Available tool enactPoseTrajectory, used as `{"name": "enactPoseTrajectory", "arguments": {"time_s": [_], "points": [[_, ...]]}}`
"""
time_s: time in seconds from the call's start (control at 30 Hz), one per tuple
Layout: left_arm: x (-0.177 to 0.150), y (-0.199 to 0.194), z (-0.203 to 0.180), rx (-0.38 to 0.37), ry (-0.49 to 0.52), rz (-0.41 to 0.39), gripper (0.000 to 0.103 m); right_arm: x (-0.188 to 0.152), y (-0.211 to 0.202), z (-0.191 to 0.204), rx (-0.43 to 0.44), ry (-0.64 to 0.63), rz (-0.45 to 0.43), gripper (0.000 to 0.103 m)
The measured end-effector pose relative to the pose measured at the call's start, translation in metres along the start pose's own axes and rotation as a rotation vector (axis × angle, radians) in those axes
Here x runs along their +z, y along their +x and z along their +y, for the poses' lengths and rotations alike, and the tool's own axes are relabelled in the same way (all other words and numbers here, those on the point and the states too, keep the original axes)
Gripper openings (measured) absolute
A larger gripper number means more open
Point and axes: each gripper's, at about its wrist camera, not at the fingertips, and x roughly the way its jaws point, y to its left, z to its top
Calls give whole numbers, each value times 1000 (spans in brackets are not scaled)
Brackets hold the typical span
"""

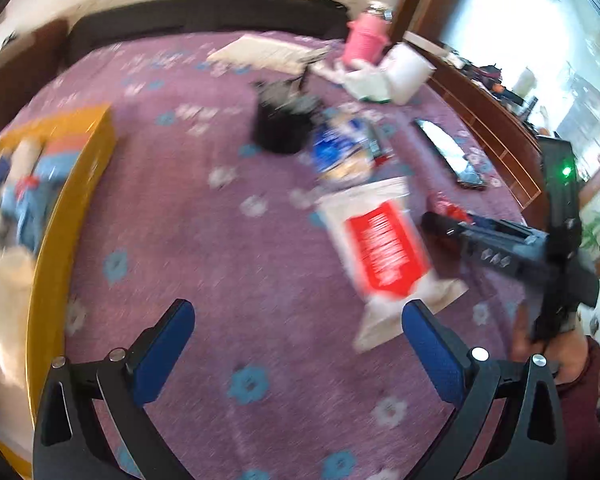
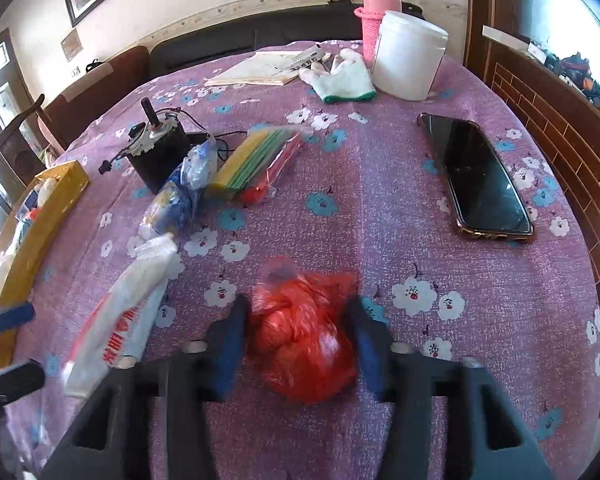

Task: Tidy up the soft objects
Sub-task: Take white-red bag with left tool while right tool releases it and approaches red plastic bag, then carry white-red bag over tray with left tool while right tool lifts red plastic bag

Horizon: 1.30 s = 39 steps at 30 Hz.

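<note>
The red plastic bag (image 2: 306, 344) sits on the flowered cloth (image 2: 400, 184) directly between my right gripper's (image 2: 298, 338) fingers — jaws part-open, straddling it, and blur keeps me from telling whether the pads touch it. My left gripper (image 1: 298, 344) hangs wide open and empty, farther off, with the white-and-red packet (image 1: 380, 252) ahead to its right. The left view is smeared; the yellow box's (image 1: 56, 240) contents are unreadable.

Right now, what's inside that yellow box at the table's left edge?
The yellow box holds soft items in blue, white and red. They are too blurred to name, and whatever lies beneath them is covered.
</note>
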Motion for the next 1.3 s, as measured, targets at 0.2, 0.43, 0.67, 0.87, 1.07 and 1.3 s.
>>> {"name": "enactPoseTrajectory", "arguments": {"time_s": [0.2, 0.43, 0.67, 0.87, 1.07, 1.3], "points": [[27, 42, -39, -15, 65, 38, 103, -3, -1, -8, 5, 42, -35, 44], [33, 76, -58, -3, 89, 77, 101, 0, 2, -18, -23, 86, -43, 44], [30, 56, -48, -95, 70, 41, 43, 0, -1, -20, -38, 94, -61, 43], [18, 6, -23, -143, 12, -51, 44, 0, 0, -19, -47, 99, -62, 43], [4, -47, 19, -132, -69, -163, 44, -1, 0, -21, -62, 111, -63, 43], [-23, -102, 97, -48, -213, -270, 44, -1, -4, -22, -100, 125, -79, 43]]}}
